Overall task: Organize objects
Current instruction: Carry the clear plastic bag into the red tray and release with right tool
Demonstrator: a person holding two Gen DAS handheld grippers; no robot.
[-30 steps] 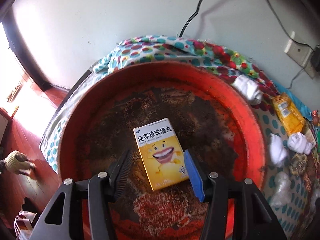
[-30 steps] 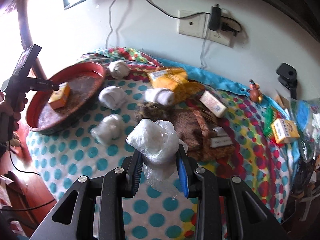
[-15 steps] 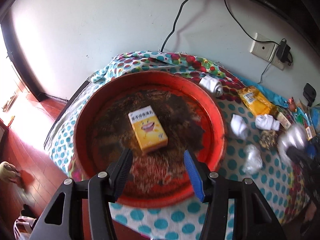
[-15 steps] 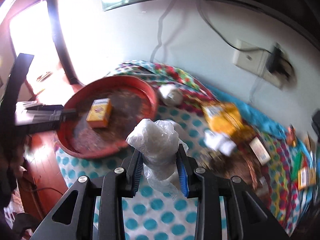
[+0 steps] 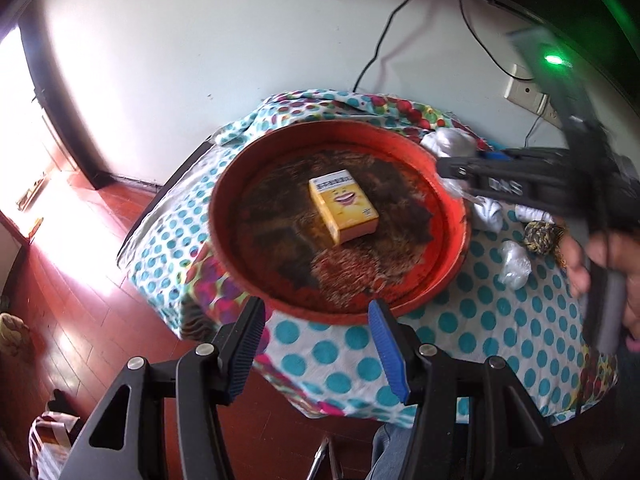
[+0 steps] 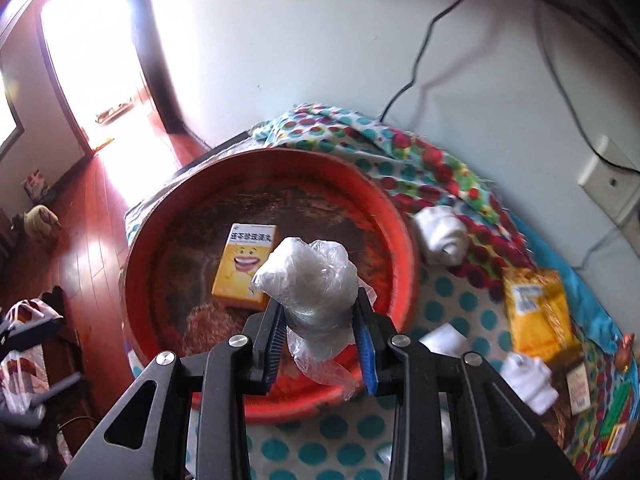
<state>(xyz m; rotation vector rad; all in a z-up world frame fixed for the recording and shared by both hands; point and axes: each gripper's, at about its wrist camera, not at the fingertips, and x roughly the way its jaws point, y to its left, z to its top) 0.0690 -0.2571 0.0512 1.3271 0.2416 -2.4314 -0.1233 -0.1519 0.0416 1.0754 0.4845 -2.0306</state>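
A round red tray (image 5: pixel 454 216) (image 6: pixel 400 232) rests on the dotted cloth, and a yellow box with a smiling face (image 5: pixel 344 206) (image 6: pixel 245 264) lies flat inside it. My left gripper (image 5: pixel 316 344) is open and empty, hanging over the tray's near rim at the table edge. My right gripper (image 6: pixel 320 336) is shut on a crumpled clear plastic bag (image 6: pixel 308 280) and holds it above the near right part of the tray. In the left wrist view the right gripper's black body comes in blurred from the right, over the tray's right rim, with a hand on its handle.
White sock bundles (image 6: pixel 440 232) (image 6: pixel 528 380), a yellow packet (image 6: pixel 536 316), a brown woven ball (image 5: pixel 540 236) and another plastic bundle (image 5: pixel 514 264) lie on the cloth right of the tray. A wall socket (image 6: pixel 608 184) with cables is behind. Red wooden floor drops off at the left.
My left gripper pulled back and up from the box, which stays in the tray. My right gripper carried the plastic bag leftwards from the mid-table to above the tray.
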